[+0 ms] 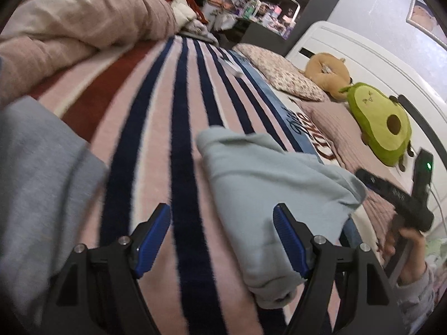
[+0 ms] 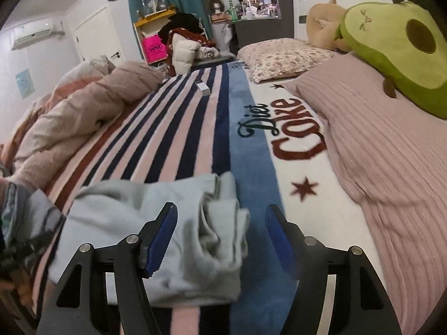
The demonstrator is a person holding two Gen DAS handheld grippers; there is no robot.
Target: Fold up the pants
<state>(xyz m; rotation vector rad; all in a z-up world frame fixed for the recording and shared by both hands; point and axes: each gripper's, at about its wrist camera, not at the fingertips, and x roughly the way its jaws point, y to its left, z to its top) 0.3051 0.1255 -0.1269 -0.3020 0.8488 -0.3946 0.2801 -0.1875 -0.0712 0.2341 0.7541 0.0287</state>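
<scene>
The pale blue-grey pants lie folded into a thick bundle on the striped blanket. My left gripper hovers just over their near left edge, open; its right finger overlaps the cloth without pinching it. At the right edge of the left wrist view a hand holds the right gripper beyond the bundle. In the right wrist view the pants sit low and left. My right gripper stands open above their bunched right edge, with no pad pressing on them.
A rumpled pink duvet is heaped along the far side of the bed. Pillows, an avocado plush and a tan plush lie by the headboard. A small white box rests on the blanket. Blurred grey fabric fills the left edge.
</scene>
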